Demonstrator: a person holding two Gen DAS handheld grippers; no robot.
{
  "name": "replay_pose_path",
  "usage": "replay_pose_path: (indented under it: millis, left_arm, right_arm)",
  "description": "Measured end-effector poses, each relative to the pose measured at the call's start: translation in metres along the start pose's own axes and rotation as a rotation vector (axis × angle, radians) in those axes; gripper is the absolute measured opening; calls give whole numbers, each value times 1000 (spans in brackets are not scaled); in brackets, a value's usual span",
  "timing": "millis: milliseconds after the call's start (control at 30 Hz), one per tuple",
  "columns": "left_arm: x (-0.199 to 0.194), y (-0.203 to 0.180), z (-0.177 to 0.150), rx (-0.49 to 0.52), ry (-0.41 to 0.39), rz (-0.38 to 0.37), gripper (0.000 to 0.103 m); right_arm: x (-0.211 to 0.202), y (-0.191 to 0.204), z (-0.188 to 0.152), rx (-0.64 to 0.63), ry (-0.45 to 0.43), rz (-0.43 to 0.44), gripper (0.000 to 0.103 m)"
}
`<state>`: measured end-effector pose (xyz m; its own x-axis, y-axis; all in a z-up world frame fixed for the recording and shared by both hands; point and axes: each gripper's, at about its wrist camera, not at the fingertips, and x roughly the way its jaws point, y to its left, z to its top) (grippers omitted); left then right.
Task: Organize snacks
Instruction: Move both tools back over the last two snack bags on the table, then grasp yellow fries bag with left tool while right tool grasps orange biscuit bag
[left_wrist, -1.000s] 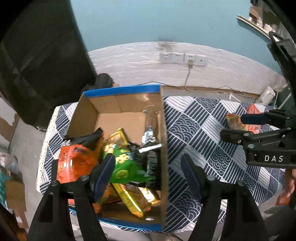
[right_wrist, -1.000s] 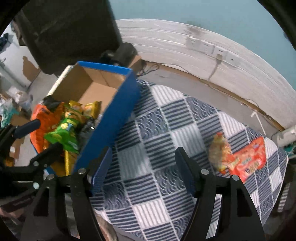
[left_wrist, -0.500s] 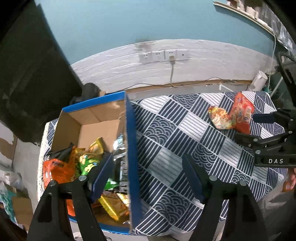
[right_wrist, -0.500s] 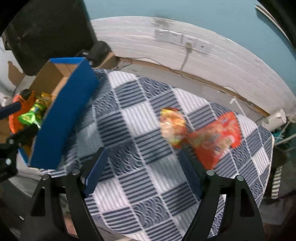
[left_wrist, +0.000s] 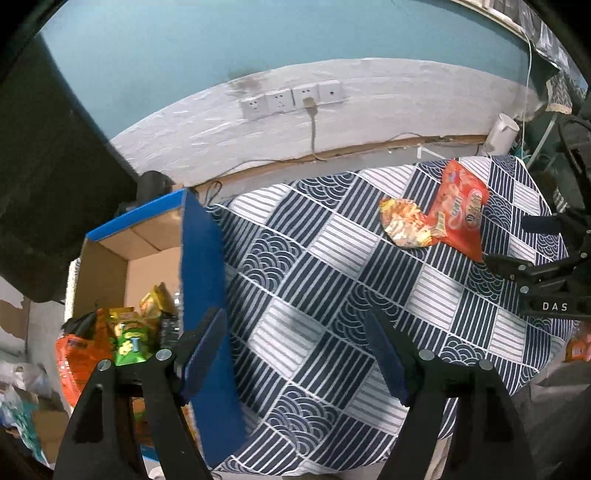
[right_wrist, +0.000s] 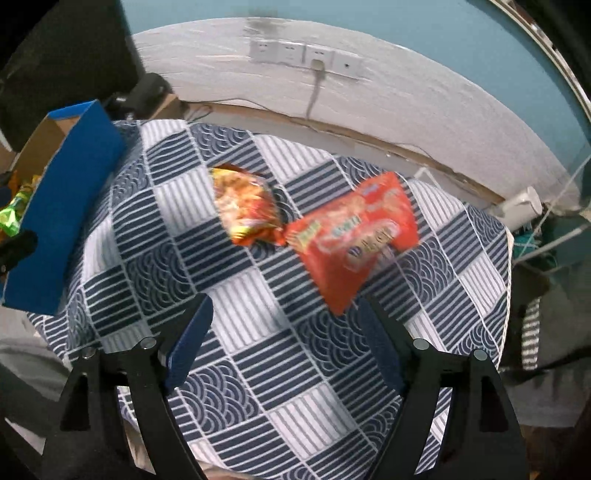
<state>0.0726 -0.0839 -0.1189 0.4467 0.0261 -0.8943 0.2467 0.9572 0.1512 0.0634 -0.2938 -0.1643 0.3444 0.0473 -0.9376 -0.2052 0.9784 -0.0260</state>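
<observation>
A blue cardboard box (left_wrist: 201, 266) (right_wrist: 70, 210) stands at the table's left end and holds several snack bags (left_wrist: 129, 336). Two snacks lie on the checked tablecloth: a large red bag (left_wrist: 460, 210) (right_wrist: 354, 236) and a smaller orange-yellow bag (left_wrist: 404, 223) (right_wrist: 245, 210), touching each other. My left gripper (left_wrist: 295, 354) is open and empty, above the cloth beside the box's right wall. My right gripper (right_wrist: 284, 347) is open and empty, just short of the red bag; it also shows at the right edge of the left wrist view (left_wrist: 546, 269).
The blue-and-white checked tablecloth (left_wrist: 332, 280) (right_wrist: 236, 295) covers the table. A white wall with sockets (left_wrist: 291, 99) and a plugged cable runs behind. A white cup-like object (left_wrist: 500, 133) stands at the far right. A dark panel (left_wrist: 48, 177) looms left of the box.
Both grippers have swung right, away from the box. The two loose bags have come closer to the middle of both views. Both stay open and empty.
</observation>
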Motion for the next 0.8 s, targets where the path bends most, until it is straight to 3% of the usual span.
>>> replay_pose_path:
  millis: [267, 500, 800]
  left_arm:
    - [27, -24, 14, -7, 48, -52, 81]
    - [64, -47, 36, 21, 97, -76, 81]
    - [118, -51, 57, -70, 189, -142, 81]
  right_arm:
    - [23, -38, -2, 108, 49, -9, 81]
    - [49, -75, 17, 298, 68, 34, 81]
    - [88, -104, 38, 458, 100, 33, 81]
